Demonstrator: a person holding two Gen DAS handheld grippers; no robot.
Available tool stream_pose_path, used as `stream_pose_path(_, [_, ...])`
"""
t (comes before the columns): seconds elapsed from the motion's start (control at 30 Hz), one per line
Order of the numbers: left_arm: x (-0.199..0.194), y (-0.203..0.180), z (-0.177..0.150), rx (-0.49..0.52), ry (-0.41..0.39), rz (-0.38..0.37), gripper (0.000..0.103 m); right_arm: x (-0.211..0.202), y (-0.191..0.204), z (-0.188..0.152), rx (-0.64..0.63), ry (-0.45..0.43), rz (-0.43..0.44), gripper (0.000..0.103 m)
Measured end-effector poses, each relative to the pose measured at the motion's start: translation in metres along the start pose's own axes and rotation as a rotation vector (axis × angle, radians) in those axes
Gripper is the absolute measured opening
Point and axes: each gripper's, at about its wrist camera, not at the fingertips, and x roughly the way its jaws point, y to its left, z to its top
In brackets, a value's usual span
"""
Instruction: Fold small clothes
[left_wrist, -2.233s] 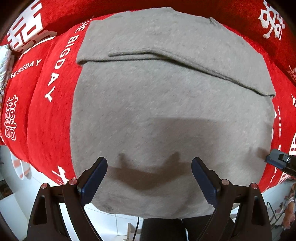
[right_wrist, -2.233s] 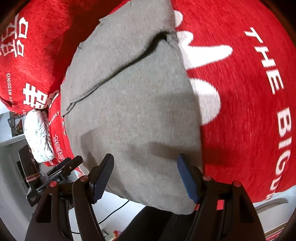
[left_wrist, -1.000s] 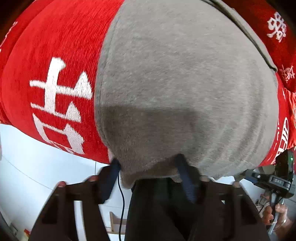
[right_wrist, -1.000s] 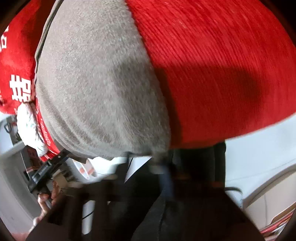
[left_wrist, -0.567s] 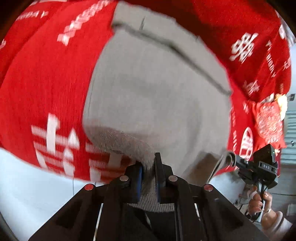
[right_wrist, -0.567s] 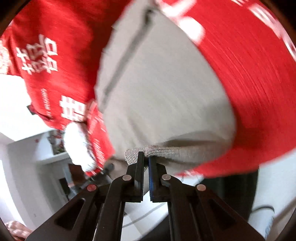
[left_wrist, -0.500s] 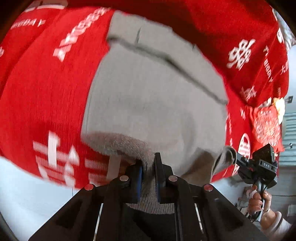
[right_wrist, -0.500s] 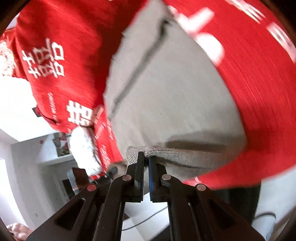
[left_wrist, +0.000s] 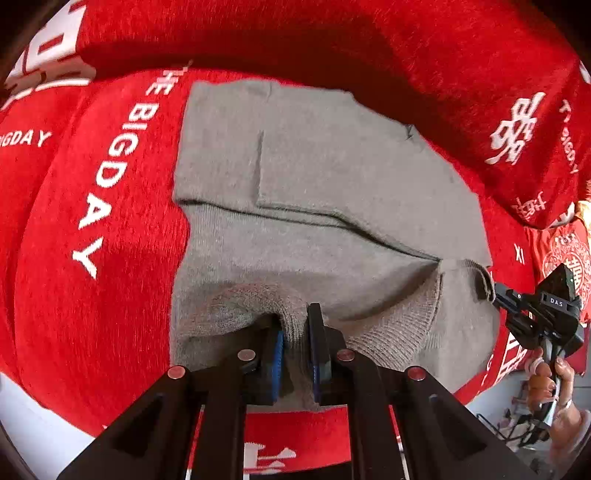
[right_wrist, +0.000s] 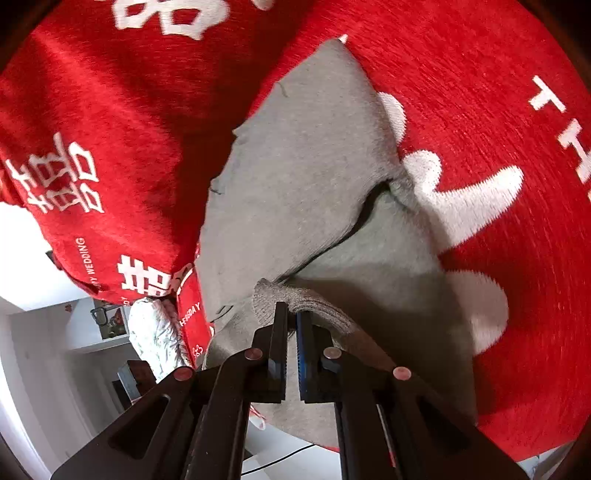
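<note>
A grey knit garment (left_wrist: 332, 166) lies spread on a red blanket (left_wrist: 74, 295), with its sleeves folded across the upper body. My left gripper (left_wrist: 295, 325) is shut on the garment's ribbed bottom hem near the left corner and lifts it off the blanket. My right gripper (right_wrist: 290, 317) is shut on the same hem at the other corner; the garment (right_wrist: 306, 177) stretches away from it. The right gripper also shows at the right edge of the left wrist view (left_wrist: 495, 291), pinching the hem corner.
The red blanket (right_wrist: 517, 258) carries white lettering and covers a raised surface whose near edge drops to a white floor (left_wrist: 37, 424). A white patterned bundle (right_wrist: 155, 332) lies at the blanket's left edge. A hand (left_wrist: 554, 380) holds the right gripper's handle.
Both grippers came down open onto the hem, shut on it, and have lifted it and carried it forward over the garment's body.
</note>
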Motion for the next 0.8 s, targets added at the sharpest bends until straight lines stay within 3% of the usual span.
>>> stream_pose_path(0.2, [-0.011,0.009,0.011,-0.051,0.066,-0.048,0.018,0.0,0.01,0.01,-0.021,0.013,0.029,0.005])
stream_pose_path(0.37, [-0.033,-0.002,0.026,0.019,0.015,0.05,0.02,0.003,0.028,0.032,-0.058,0.023,0.031,0.005])
stream_pose_path(0.4, [-0.035,-0.004,0.03,0.027,0.006,0.071,0.049,0.005,0.031,0.036,-0.067,0.027,0.022,0.005])
stream_pose_path(0.47, [-0.04,-0.009,0.036,0.042,-0.03,0.134,0.098,0.009,0.037,0.045,-0.087,0.036,-0.005,0.008])
stream_pose_path(0.5, [-0.044,-0.016,0.038,0.076,-0.068,0.171,0.099,0.01,0.04,0.05,-0.096,0.041,-0.022,0.008])
stream_pose_path(0.6, [-0.04,-0.035,0.037,0.188,-0.063,0.248,0.099,0.009,0.045,0.058,-0.12,0.038,-0.077,0.01])
stream_pose_path(0.67, [-0.03,-0.046,0.033,0.251,-0.036,0.278,0.099,0.008,0.05,0.062,-0.164,0.037,-0.139,0.039])
stream_pose_path(0.7, [-0.023,-0.052,0.029,0.291,-0.017,0.287,0.099,0.008,0.051,0.062,-0.184,0.038,-0.161,0.068])
stream_pose_path(0.73, [-0.017,-0.056,0.026,0.315,-0.007,0.29,0.099,0.009,0.053,0.061,-0.206,0.043,-0.181,0.075])
stream_pose_path(0.8, [-0.001,-0.064,0.018,0.375,0.016,0.301,0.099,0.014,0.057,0.056,-0.261,0.064,-0.243,0.075])
